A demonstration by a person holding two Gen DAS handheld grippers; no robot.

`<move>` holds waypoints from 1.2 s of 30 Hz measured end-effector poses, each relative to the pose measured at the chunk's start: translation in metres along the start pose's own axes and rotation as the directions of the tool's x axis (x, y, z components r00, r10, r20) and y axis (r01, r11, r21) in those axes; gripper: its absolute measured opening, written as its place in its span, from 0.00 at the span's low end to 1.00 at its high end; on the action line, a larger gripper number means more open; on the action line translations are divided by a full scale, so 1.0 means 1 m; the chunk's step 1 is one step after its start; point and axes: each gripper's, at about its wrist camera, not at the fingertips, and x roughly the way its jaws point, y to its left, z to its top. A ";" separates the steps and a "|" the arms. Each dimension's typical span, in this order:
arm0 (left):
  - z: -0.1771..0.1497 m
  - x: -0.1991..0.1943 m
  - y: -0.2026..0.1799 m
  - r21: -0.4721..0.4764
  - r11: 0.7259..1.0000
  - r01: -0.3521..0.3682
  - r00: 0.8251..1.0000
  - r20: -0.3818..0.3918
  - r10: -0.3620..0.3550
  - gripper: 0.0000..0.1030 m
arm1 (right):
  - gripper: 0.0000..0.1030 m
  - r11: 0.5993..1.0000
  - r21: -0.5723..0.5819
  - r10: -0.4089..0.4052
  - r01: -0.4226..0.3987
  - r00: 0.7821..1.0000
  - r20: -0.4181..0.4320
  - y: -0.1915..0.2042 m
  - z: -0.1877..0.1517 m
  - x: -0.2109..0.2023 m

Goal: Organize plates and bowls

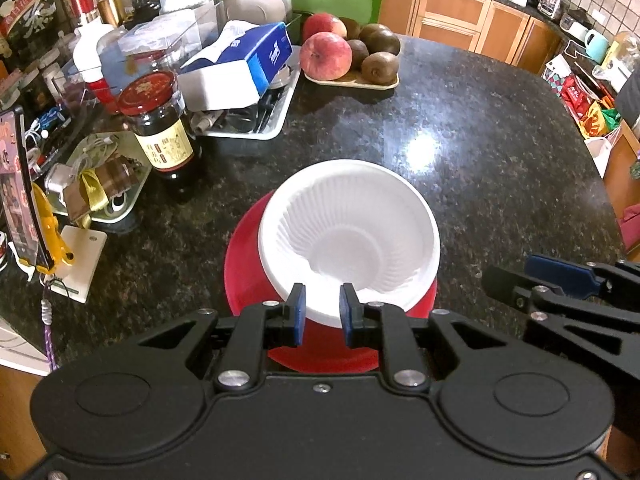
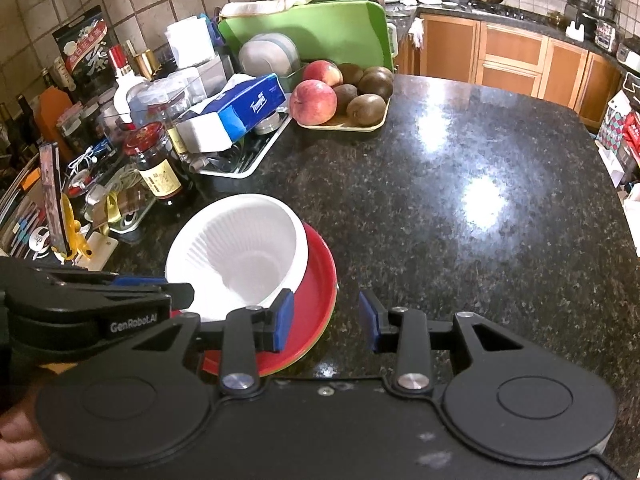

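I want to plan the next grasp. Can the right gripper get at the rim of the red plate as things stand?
Probably yes. The right gripper is open, and the red plate edge lies just by its left finger. The white bowl sits further left, so nothing blocks that rim.

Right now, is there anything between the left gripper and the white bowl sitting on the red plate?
Nothing visible stands between them. The left gripper is open, with the near rim of the white bowl showing in the gap between its fingers. The bowl sits tilted on the red plate. The right gripper is open off to the side.
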 end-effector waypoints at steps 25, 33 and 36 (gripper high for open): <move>-0.002 0.001 -0.005 -0.009 1.000 -0.020 1.000 -0.011 0.020 0.27 | 0.37 1.000 -0.010 0.010 -0.011 1.000 -0.017 -0.003 0.003 0.005; -0.002 -0.001 -0.005 -0.008 1.000 -0.022 1.000 -0.004 0.022 0.27 | 0.37 1.000 -0.015 0.012 -0.013 1.000 -0.013 -0.003 0.003 0.003; -0.002 -0.001 -0.005 -0.008 1.000 -0.022 1.000 -0.004 0.022 0.27 | 0.37 1.000 -0.015 0.013 -0.013 1.000 -0.013 -0.003 0.003 0.003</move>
